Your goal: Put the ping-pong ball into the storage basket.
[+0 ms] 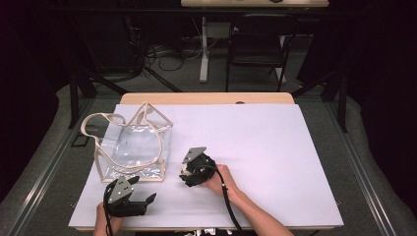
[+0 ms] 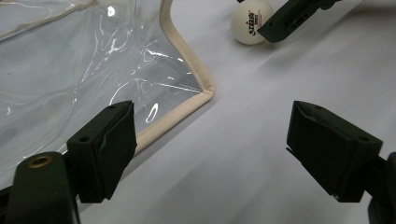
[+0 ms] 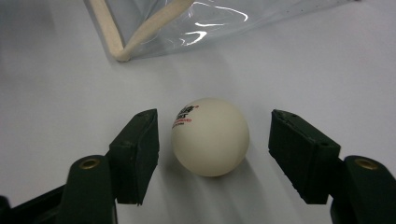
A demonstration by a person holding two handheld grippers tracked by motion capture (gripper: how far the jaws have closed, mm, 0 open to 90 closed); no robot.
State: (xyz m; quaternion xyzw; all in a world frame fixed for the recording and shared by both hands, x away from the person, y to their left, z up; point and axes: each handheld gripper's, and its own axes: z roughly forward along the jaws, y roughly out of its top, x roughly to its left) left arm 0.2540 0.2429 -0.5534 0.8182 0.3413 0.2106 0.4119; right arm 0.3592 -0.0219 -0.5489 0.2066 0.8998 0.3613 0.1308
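A white table-tennis ball (image 3: pixel 210 136) with red and black print lies on the white sheet between the jaws of my right gripper (image 3: pixel 212 154). The jaws stand on either side of it with a small gap on each side, so the pads do not press on it. In the high view the right gripper (image 1: pixel 187 172) sits just right of a clear plastic bag (image 1: pixel 133 147) with beige trim and handles. My left gripper (image 2: pixel 212 149) is open and holds nothing, with the bag's near corner (image 2: pixel 205 91) by its left jaw. The ball (image 2: pixel 252 21) lies farther ahead of it.
The white sheet (image 1: pixel 255 147) covers the wooden table, with wide bare room to the right of both hands. The bag's beige handles (image 1: pixel 105 120) spread toward the sheet's left edge. A black chair (image 1: pixel 258 44) and a table leg stand on the floor beyond.
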